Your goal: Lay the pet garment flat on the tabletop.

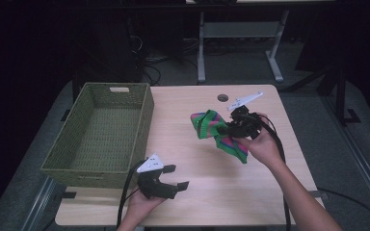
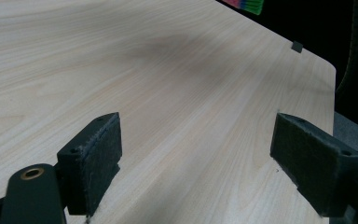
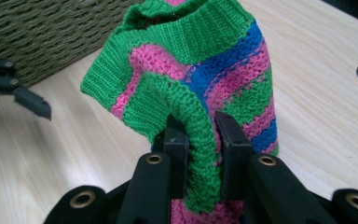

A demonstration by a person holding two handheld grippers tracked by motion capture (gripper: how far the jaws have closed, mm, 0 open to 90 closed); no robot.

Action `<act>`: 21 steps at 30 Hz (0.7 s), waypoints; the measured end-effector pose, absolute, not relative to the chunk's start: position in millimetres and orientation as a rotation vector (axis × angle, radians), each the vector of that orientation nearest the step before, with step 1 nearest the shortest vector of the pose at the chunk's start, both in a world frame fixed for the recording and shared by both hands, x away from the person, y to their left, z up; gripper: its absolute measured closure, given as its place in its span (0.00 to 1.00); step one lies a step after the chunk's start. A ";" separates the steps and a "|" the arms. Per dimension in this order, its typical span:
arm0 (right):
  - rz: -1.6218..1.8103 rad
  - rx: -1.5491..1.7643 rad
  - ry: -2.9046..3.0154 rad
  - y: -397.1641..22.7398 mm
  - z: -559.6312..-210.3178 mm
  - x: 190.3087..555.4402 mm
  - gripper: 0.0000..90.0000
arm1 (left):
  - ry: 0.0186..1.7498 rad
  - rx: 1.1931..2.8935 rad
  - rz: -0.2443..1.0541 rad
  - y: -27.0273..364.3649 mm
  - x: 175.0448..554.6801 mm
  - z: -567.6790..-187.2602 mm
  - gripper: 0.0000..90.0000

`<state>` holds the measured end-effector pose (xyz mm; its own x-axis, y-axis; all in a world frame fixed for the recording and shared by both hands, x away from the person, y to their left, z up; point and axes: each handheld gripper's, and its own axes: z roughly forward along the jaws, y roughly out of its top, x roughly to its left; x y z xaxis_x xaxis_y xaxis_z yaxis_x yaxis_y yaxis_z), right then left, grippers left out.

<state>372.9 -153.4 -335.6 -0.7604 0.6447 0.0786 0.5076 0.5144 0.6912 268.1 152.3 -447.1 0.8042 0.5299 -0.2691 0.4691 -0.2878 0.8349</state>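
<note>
Table (image 1: 212,192): light wood, bare across the near half. Woven basket (image 1: 101,132) sits along the far-left edge, just beyond the left gripper (image 1: 176,177); its near wall overhangs or meets the table's left border. Between the two grippers lies an open stretch of tabletop. A small round grommet (image 1: 222,97) lies beyond the right gripper (image 1: 229,129), near the far edge. Right table edge runs close past the right hand (image 1: 265,144).

Left gripper: near the front edge, jaws wide apart, nothing between the pads (image 2: 98,158); in the left gripper view there is bare wood ahead of them and the table's corner off to one side.

Right gripper: jaws narrow, clamped on a fold of the knitted garment (image 3: 191,79), green ribbing with pink and blue stripes. In the right gripper view the green ribbed edge is pinched between the pads (image 3: 177,140). In the high view the garment (image 1: 214,132) hangs from the jaws toward the basket side, its lower end trailing below the gripper; whether it touches the table I cannot tell.
</note>
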 end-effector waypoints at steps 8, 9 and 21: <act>1.133 0.966 2.550 -159.5 -327.4 349.3 0.85 | 0.752 1.923 0.074 152.4 267.9 -446.4 0.18; 1.141 0.970 2.545 -160.3 -327.6 345.7 0.85 | 0.752 1.922 0.075 152.3 268.0 -446.5 0.18; 1.124 0.989 2.569 -163.1 -351.5 315.7 0.85 | 0.752 1.902 0.090 154.2 267.4 -445.2 0.18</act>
